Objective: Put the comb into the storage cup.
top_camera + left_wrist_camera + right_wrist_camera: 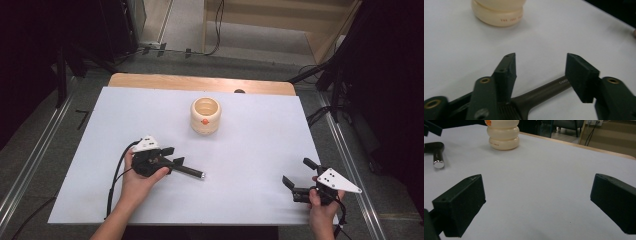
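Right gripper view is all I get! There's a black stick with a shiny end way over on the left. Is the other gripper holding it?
Observer: No. The left gripper is open, and the black stick lies on the table under its jaws.
Operator: Does the cream pot have a lid?
Observer: No, the high view shows the cream pot open on top.
Operator: Where's my gripper?
Observer: The right gripper is by the near right corner of the table, jaws open and nothing between them.

cup (205,116): cream, orange dot | pen (188,171): dark, perhaps olive, silver tip | table (260,150): white
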`<state>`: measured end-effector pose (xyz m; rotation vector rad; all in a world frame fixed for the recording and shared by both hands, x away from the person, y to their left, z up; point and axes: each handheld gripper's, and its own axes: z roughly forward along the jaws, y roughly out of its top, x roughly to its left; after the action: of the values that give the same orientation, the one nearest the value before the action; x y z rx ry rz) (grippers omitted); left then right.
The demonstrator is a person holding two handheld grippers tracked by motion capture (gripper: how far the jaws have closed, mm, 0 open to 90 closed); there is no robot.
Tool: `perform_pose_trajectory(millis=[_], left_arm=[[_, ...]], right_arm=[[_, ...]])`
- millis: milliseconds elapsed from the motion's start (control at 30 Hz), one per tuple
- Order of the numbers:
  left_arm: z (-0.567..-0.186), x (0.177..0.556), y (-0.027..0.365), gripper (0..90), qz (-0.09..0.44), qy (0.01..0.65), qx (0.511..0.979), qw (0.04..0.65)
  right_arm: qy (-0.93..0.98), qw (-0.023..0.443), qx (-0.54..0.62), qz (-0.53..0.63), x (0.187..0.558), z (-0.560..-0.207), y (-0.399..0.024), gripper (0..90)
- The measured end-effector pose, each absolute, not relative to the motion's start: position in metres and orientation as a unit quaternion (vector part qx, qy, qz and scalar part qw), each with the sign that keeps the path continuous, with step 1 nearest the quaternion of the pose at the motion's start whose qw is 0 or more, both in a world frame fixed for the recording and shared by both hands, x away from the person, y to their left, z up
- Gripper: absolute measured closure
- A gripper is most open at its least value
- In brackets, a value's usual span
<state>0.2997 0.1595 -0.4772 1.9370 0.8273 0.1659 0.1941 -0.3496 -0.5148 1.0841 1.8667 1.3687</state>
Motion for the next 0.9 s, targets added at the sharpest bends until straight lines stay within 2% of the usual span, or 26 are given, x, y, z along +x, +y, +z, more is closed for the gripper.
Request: perform_pose_trajectory(millis=[133, 267, 367, 467, 567, 700, 900], left_arm=[[-0.476, 0.293, 0.181, 24.1, 0.093, 0.349, 0.776, 0.517], [-0.474, 0.283, 0.208, 20.9, 0.122, 0.361, 0.752, 0.539], [-0.472, 0.272, 0.23, 10.5, 0.153, 0.367, 0.737, 0.547], [-0.471, 0.267, 0.24, 1.1, 0.158, 0.364, 0.73, 0.556], [-0.47, 0.262, 0.25, 0.0, 0.187, 0.369, 0.724, 0.552], [-0.472, 0.257, 0.263, 0.0, 0.189, 0.377, 0.711, 0.563], [-0.479, 0.25, 0.279, 0.0, 0.221, 0.375, 0.706, 0.559]], right_arm=[[0.709, 0.287, 0.401, 0.504, 0.196, -0.514, -0.346, 0.0], [0.715, 0.282, 0.395, 0.503, 0.198, -0.511, -0.342, 0.0], [0.727, 0.276, 0.381, 0.5, 0.199, -0.505, -0.333, 0.0], [0.731, 0.275, 0.38, 0.495, 0.201, -0.501, -0.328, 0.0], [0.737, 0.272, 0.378, 0.49, 0.203, -0.497, -0.323, 0.0], [0.744, 0.263, 0.374, 0.487, 0.207, -0.488, -0.314, 0.0], [0.757, 0.248, 0.362, 0.484, 0.215, -0.483, -0.301, 0.0]])
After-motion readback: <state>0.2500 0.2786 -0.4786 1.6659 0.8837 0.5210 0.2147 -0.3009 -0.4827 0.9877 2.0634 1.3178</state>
